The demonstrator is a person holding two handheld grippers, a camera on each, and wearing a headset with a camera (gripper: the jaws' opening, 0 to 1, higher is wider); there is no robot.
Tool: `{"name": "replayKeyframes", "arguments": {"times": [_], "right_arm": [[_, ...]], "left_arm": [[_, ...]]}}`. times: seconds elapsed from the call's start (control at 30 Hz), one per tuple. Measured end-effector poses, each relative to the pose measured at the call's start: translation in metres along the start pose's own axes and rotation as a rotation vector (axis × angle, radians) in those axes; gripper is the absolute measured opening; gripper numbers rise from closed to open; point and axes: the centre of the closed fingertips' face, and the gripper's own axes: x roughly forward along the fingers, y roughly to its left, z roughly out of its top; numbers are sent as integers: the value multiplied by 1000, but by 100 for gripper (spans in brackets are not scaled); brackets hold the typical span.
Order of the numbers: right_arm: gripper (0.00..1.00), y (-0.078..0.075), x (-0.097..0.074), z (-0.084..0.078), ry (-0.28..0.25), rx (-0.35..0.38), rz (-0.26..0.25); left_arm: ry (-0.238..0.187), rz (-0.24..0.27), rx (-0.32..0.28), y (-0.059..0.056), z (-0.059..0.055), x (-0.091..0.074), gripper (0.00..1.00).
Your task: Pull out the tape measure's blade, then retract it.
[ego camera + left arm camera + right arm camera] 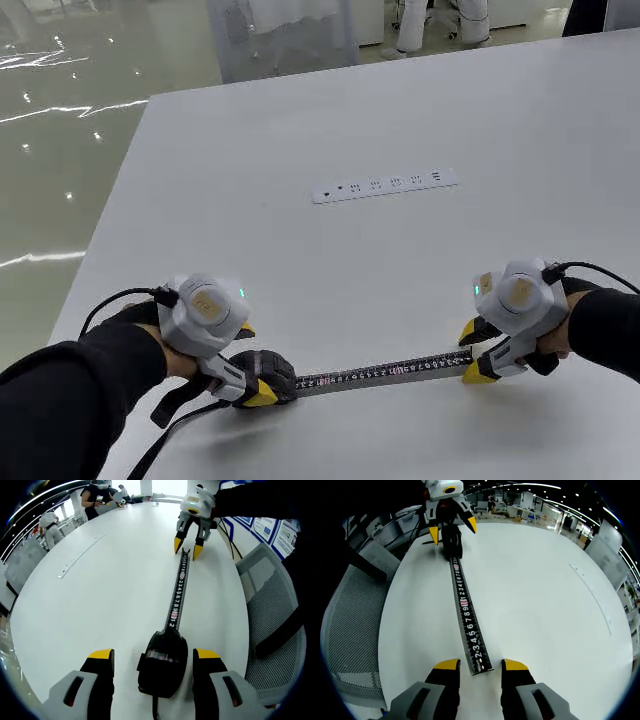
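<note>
On the table, one tape measure (blade out) lies between left gripper and right gripper, jaws released.

Case flat between left gripper's 2 spread jaws, gaps either side. Blade out along table edge nearest chair, end between right gripper's parted tips.

white table | 1 power strip mid-table | grey mesh chair beside table
</note>
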Motion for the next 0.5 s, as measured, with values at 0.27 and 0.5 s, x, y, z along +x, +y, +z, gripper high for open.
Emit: {"name": "replayKeyframes", "arguments": {"times": [0.27,0.5], "right_arm": [[39,-2,-4,0,-48,94,-38],[48,-2,-13,7,-107,158,-80]], "left_arm": [[-17,-7,-61,-4,-5,0,74],[-58,9,-138,-7,-8,-4,81]]}}
